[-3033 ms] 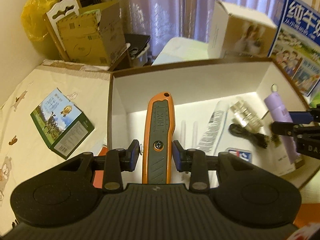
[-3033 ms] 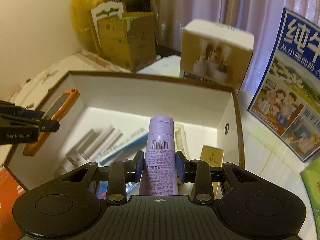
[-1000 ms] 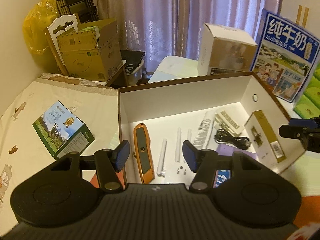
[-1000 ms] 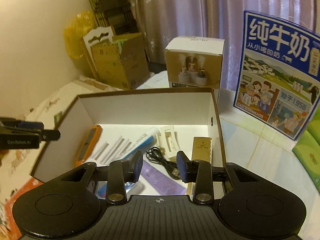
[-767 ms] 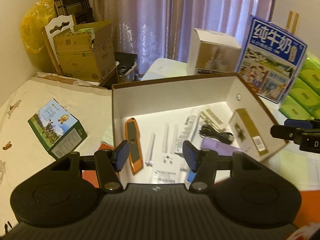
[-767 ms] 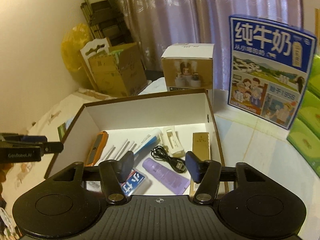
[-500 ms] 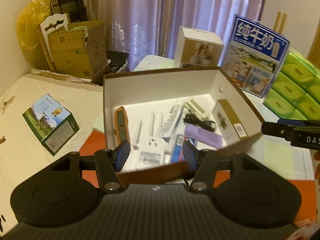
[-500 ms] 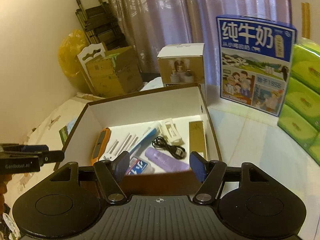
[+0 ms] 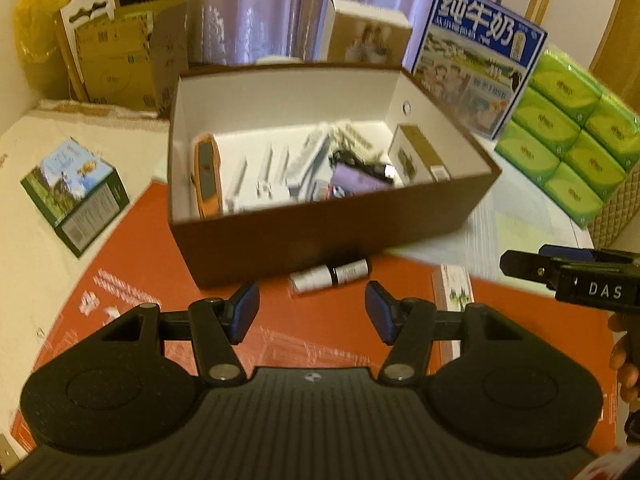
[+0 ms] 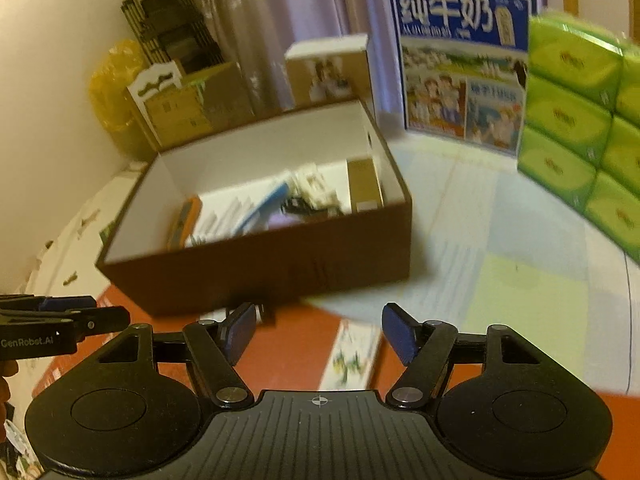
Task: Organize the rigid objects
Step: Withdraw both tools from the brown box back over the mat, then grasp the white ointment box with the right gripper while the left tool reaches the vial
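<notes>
left gripper (image 9: 312, 312): seen at lower centre of the left view, jaws spread wide, nothing held between the blue pads.
right gripper (image 10: 319, 332): seen at lower centre of the right view, jaws spread wide, nothing held; its tip is also seen at the right edge of the left view.
box (image 9: 320, 236): brown outside, white inside, open top; placed at centre of the left view, partly on the red mat (image 9: 160, 276).
box contents: an orange knife (image 9: 207, 176) is laid along the left wall; a purple bottle (image 9: 356, 178), a black cable (image 9: 360, 162) and a gold carton (image 9: 418, 156) are seen toward the right; white sticks are seen in the middle, blurred.
small bottle (image 9: 330, 274): laid on its side on the red mat, just outside the box's front wall, above the gap between the left gripper's pads.
flat packet (image 10: 354, 354): laid on the mat, seen between the right gripper's pads, blurred.
green carton (image 9: 74, 194): seen at the left edge of the left view, apart from the box.
milk case (image 10: 460, 64): stood upright behind the box, upper right.
green packs (image 10: 580, 120): stacked at the right edge.
</notes>
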